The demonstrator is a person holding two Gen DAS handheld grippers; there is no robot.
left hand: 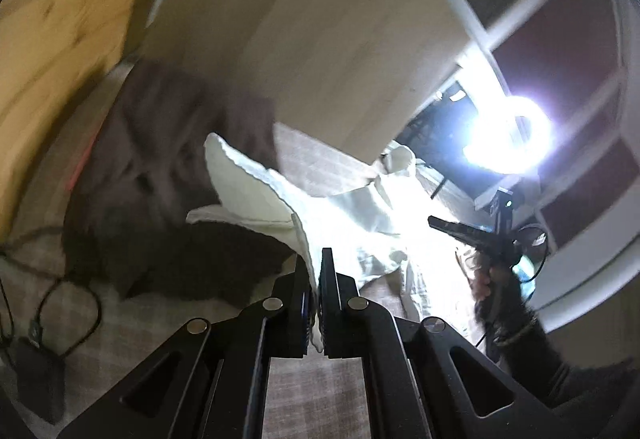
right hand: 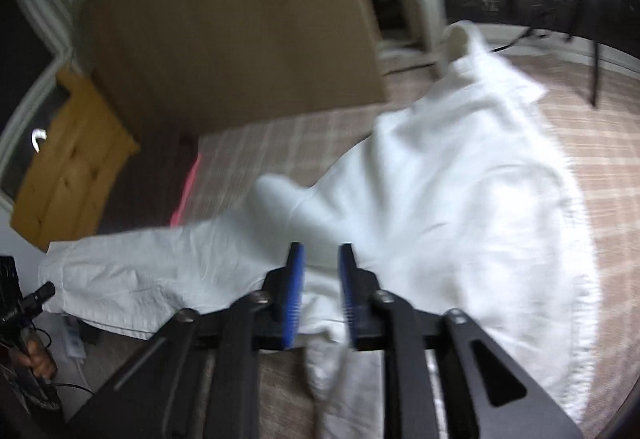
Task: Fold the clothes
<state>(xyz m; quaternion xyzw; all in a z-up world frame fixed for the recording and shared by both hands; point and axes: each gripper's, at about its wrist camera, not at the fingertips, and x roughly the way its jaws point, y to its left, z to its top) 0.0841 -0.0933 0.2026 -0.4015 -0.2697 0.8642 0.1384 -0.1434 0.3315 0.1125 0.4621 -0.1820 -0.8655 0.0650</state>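
Both pictures are round fisheye views, with straight lines bent strongly near the dark edges. In the left wrist view a ring lamp point(left hand: 508, 137) at the right of the frame gives a hard white glare that burns out the white garment point(left hand: 360, 223) near it; the left half stays dim and smeared by motion blur. The right wrist view is more evenly lit but soft everywhere, with a small overexposed patch in the upper right corner and a blurred checked cover point(right hand: 592, 143).
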